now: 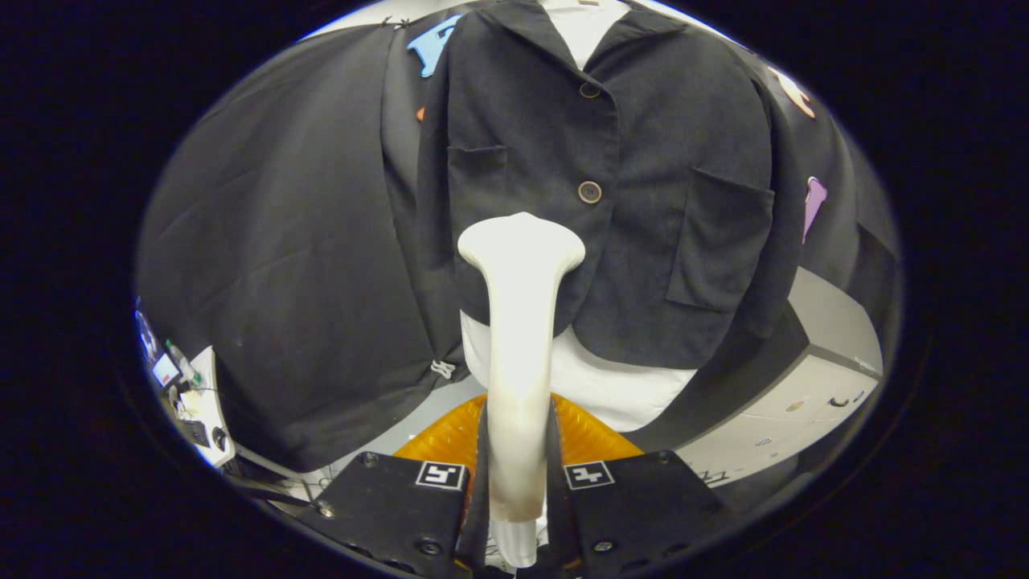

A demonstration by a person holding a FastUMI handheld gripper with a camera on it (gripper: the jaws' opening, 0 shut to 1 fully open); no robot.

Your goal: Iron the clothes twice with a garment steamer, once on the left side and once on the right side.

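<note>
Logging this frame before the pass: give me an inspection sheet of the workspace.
Surface: pale floor or platform under the stand, mostly hidden.
Job's things: white steamer held upright, its head level with the jacket's lower front on the side of the smaller pocket; dark buttoned jacket hangs on a white torso form above an orange base.
Clutter: small devices on a white stand beside the cloth wall.
Grippers: tool shut on the steamer's handle, a finger on each side.
Cables: thin wires near the white stand; routing unclear.
Surroundings: black cloth wall; grey-white cabinet on the other side.
</note>
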